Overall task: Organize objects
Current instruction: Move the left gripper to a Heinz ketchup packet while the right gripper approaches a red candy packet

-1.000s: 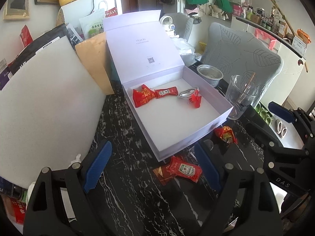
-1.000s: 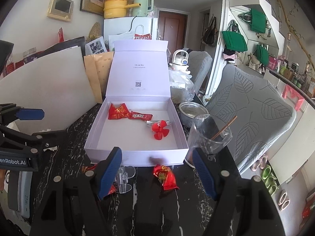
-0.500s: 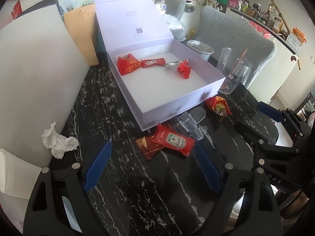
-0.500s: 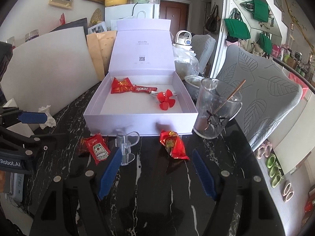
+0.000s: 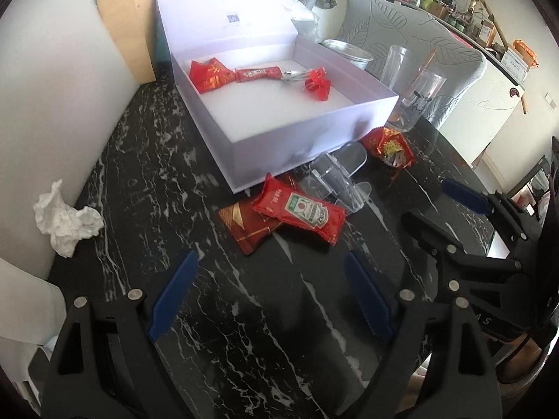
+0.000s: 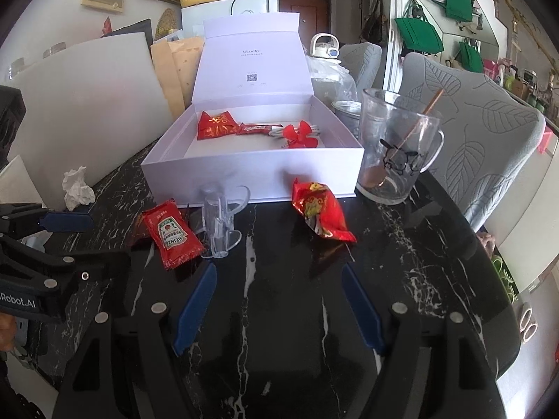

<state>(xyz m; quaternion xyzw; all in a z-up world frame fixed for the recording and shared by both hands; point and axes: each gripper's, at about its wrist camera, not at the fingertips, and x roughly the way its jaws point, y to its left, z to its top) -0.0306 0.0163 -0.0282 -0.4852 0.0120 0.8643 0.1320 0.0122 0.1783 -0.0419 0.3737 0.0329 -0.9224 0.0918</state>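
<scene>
Left gripper (image 5: 270, 291) and right gripper (image 6: 279, 296) both spread wide, empty, side by side.

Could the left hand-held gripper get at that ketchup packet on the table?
Probably yes: the left hand-held gripper is open, and the ketchup packet lies straight ahead on a brown sachet, nothing between.

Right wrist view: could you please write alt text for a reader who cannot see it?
An open hand-held gripper hovers over a black marble table, facing an open white box that holds red packets. In front of the box lie a ketchup packet, a clear plastic stand and a red snack packet; a glass mug stands right.
</scene>
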